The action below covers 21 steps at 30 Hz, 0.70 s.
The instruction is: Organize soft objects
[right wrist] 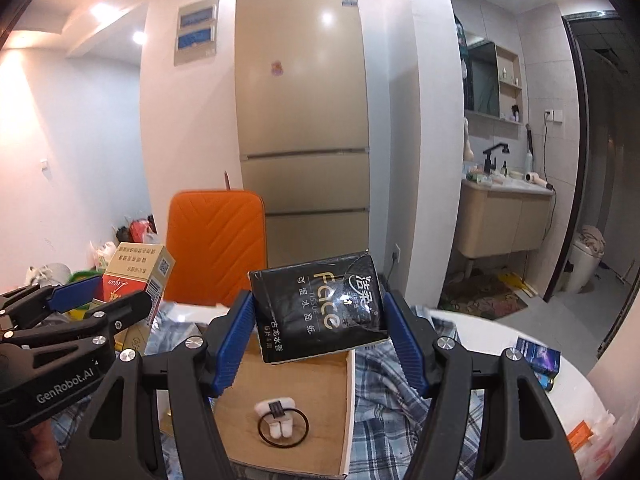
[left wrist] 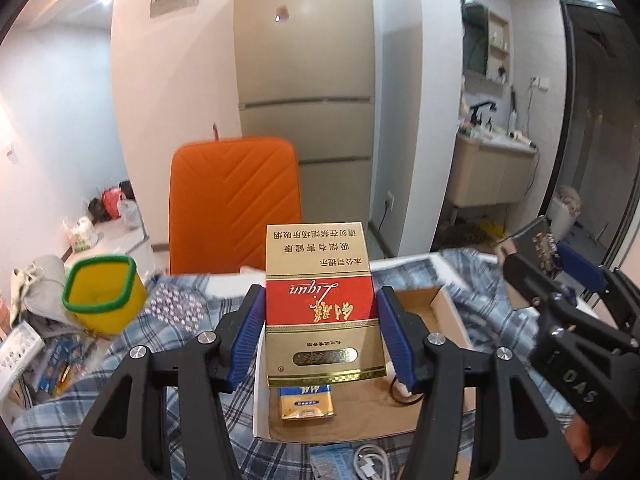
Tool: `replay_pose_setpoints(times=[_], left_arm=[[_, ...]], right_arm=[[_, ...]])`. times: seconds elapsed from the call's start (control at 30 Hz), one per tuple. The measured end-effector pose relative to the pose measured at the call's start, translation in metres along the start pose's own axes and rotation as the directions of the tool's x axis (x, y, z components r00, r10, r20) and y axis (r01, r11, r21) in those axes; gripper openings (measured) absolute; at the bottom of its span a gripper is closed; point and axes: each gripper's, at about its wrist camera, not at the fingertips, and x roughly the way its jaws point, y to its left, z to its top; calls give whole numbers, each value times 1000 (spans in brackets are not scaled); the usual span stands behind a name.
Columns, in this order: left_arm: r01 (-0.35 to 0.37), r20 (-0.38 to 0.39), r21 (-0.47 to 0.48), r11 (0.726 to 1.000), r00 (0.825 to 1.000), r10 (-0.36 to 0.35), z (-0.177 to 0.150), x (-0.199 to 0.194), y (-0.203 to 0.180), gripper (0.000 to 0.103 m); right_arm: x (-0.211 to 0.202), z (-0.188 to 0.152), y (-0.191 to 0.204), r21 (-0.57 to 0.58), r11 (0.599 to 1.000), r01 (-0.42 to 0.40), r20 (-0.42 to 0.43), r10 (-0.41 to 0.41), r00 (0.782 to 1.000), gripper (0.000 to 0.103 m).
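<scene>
Looks about midway to me: the left hand-held gripper [left wrist: 320, 332] is clamped on a gold-and-red carton [left wrist: 322, 304] and the right hand-held gripper [right wrist: 320, 332] grips a black tissue pack [right wrist: 320, 308], both over the cardboard box [right wrist: 316, 400]; neither's dropped in yet.

Right gripper [right wrist: 320, 320] clamps black plastic tissue pack [right wrist: 320, 308] above open cardboard box [right wrist: 288, 392]; left gripper [right wrist: 116, 292] holds red-gold carton [right wrist: 136, 276].

"Liqun" on carton [left wrist: 320, 300], "Face TISSUE" on tissue pack [right wrist: 320, 308]
</scene>
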Motion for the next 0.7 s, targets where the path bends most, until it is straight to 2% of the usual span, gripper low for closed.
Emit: replay_pose_setpoints(times=[0.17, 0.3, 0.7], left_arm=[[-22, -88, 16, 1000, 996, 23, -13, 32, 2, 56], [-26, -160, -6, 1000, 987, 24, -27, 54, 10, 56], [-25, -257, -4, 1000, 966, 23, -46, 82, 10, 56]], right_arm=[[26, -17, -2, -2, 1000, -4, -87, 4, 996, 68], [39, -27, 1, -24, 1000, -13, -131, 10, 991, 68], [88, -69, 12, -61, 997, -56, -305, 34, 952, 68]])
